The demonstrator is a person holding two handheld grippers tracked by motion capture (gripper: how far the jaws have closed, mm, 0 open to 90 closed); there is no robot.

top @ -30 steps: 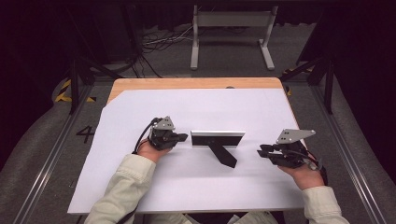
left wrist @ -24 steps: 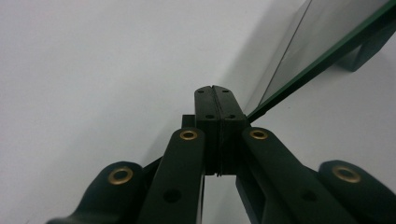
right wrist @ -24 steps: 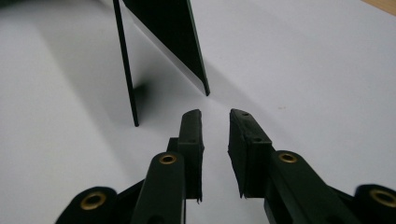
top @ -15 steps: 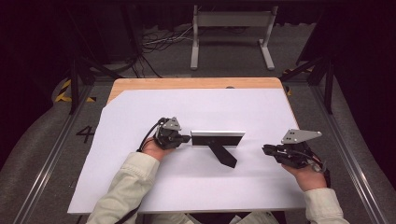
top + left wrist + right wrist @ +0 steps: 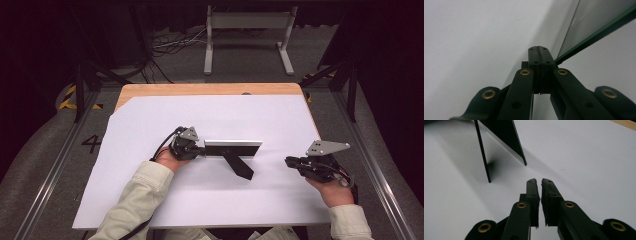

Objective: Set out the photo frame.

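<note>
my left gripper [image 5: 200,150] is pressed together at the left end of the picture frame [image 5: 233,148], which stands upright on its black back stand [image 5: 239,166] mid-sheet on the white paper [image 5: 150,200]. i can't tell whether it pinches the frame's edge. my right gripper [image 5: 290,161], well apart to the right, has just been closing; its jaws are nearly together on nothing.
</note>
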